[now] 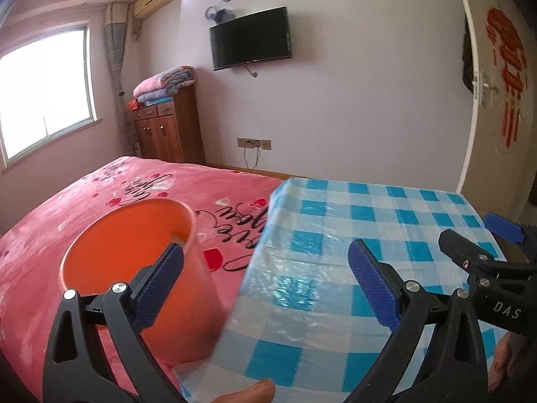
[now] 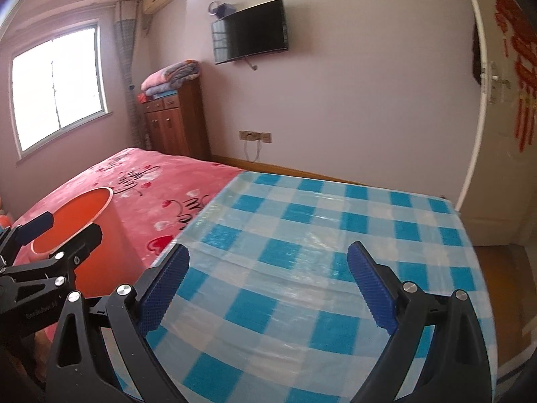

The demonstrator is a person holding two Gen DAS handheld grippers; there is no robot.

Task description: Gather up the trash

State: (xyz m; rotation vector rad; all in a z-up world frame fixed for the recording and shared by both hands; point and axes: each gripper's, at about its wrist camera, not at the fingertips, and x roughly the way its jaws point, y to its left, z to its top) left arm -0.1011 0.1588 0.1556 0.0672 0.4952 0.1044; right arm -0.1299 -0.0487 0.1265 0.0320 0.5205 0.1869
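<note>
Standing on the pink bed (image 1: 100, 201) just beside the bench's (image 1: 386, 221) left edge, an orange bin (image 1: 134, 235) is the only container in view. What shows of its interior is plain orange wall; the bottom is hidden below the rim in both views, so its contents cannot be told. No loose trash can be made out on the blue-and-white checked cloth that covers the bench.

In the left wrist view the left gripper (image 1: 265, 278) hovers over the line where the bench's left edge meets the bed. Its fingers (image 1: 372, 288) are spread wide and hold nothing; the left finger overlaps the bin's near rim in the picture, though contact cannot be confirmed. A thumb tip shows at the bottom edge, and the bin's base is cut off behind the gripper frame.

In the right wrist view the right gripper (image 2: 268, 282) is held above the bench's near half, pointing toward the far wall. Its fingers (image 2: 372, 288) are likewise wide apart and empty. The bin (image 2: 90, 235) appears at the left, partly covered by the left gripper (image 2: 63, 228), which enters from that side.

Each gripper is seen only in part in the other's view. The bench's near edge is cut off by the frame.
</note>
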